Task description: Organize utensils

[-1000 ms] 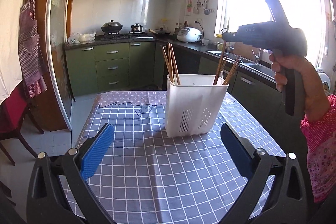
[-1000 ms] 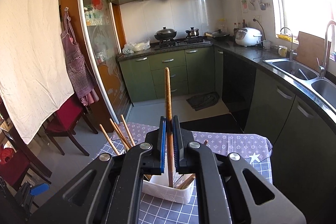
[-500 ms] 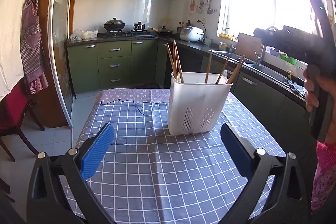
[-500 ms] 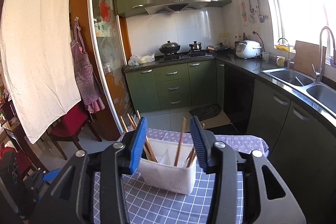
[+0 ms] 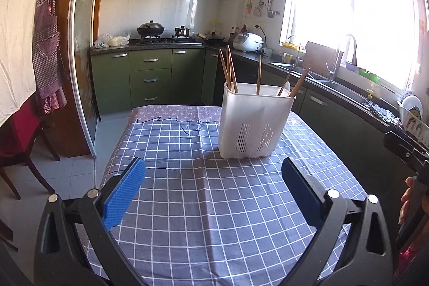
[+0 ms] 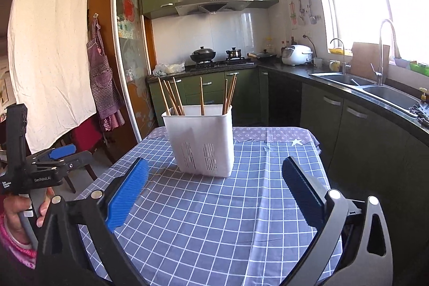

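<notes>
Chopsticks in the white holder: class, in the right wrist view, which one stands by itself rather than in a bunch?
The middle chopstick in the holder: it stands alone and nearly upright, between a fanned bunch at left and a tight cluster at right.

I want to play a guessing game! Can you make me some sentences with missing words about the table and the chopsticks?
The chopsticks stand in a ____ holder.
The holder sits on a checked ____.
Both the right gripper and the left gripper are ____.
Between the right gripper's fingers there is ____.

Missing words: white; tablecloth; open; nothing
</notes>
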